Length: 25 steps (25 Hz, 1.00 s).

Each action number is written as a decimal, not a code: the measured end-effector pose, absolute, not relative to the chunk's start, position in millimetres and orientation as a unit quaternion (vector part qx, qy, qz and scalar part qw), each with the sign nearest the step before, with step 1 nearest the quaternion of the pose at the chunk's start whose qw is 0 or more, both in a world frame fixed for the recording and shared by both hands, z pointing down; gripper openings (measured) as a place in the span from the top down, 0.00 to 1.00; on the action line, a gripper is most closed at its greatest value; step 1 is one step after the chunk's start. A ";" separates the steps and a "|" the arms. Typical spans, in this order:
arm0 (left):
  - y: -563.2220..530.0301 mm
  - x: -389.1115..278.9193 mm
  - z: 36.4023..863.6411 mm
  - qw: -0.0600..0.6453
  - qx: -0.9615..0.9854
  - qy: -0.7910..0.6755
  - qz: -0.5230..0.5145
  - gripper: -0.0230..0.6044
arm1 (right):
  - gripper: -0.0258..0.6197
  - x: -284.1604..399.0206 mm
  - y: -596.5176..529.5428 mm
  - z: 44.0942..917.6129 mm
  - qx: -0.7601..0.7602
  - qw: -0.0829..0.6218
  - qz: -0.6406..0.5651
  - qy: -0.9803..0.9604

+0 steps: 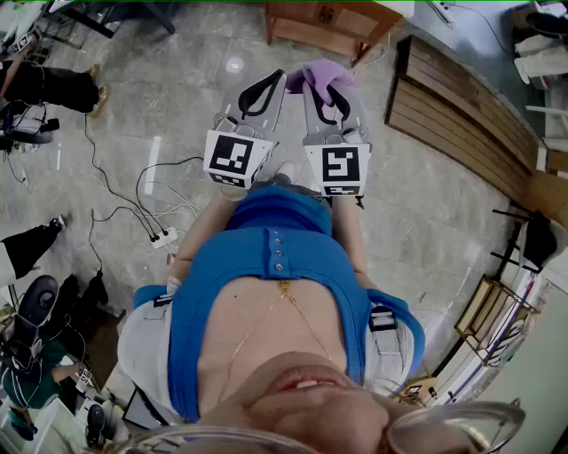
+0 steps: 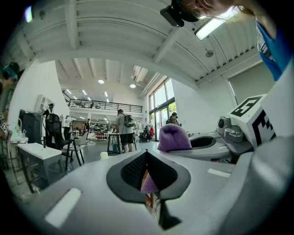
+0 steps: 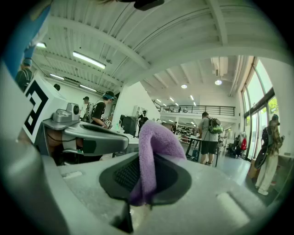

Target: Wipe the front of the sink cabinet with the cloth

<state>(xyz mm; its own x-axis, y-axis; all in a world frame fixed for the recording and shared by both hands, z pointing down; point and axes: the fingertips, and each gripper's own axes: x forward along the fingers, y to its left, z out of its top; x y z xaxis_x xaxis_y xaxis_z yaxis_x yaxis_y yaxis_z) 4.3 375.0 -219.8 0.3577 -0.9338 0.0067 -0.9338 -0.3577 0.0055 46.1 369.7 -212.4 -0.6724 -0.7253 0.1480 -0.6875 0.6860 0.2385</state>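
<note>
Bright, even light from ceiling lamps point(image 3: 88, 59) and tall windows point(image 2: 161, 98). Soft shadows only, slight glare on floor point(image 1: 234, 65). Strong fisheye bending, black corners in both gripper views.

The floor point(image 1: 186, 71) is laid with grey, marbled stone tiles that take a dull shine, with one small bright spot of reflected light point(image 1: 233, 65). Thin black cables point(image 1: 105, 177) wander across it at the left and run to a white power strip point(image 1: 163, 238), with a pale strip point(image 1: 152, 165) lying flat just beyond them. A wooden piece of furniture point(image 1: 330, 25) stands on the floor at the far side, a long slatted wooden panel point(image 1: 461, 111) runs along the right, and bystanders' shoes point(image 1: 96, 89) rest on the tiles at the left.
</note>
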 end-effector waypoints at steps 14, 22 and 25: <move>375.4 17.8 -206.1 0.022 0.826 -0.564 -0.002 0.97 | 0.87 68.1 371.8 -201.1 0.375 0.099 -0.058 -0.920; 325.9 15.2 -207.2 0.032 0.840 -0.541 -0.015 0.97 | 0.87 61.6 332.2 -195.7 0.387 0.110 -0.061 -0.914; 293.8 9.2 -203.8 0.035 0.848 -0.528 -0.017 0.97 | 0.87 58.4 301.8 -190.8 0.402 0.116 -0.056 -0.907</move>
<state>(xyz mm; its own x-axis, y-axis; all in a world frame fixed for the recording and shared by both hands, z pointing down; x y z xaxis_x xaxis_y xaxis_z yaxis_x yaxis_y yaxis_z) 9.2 293.8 -203.8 0.4418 -0.8971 0.0077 -0.8947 -0.4399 0.0773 58.4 301.8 -190.8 -0.6503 -0.7412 0.1664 -0.7153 0.6712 0.1943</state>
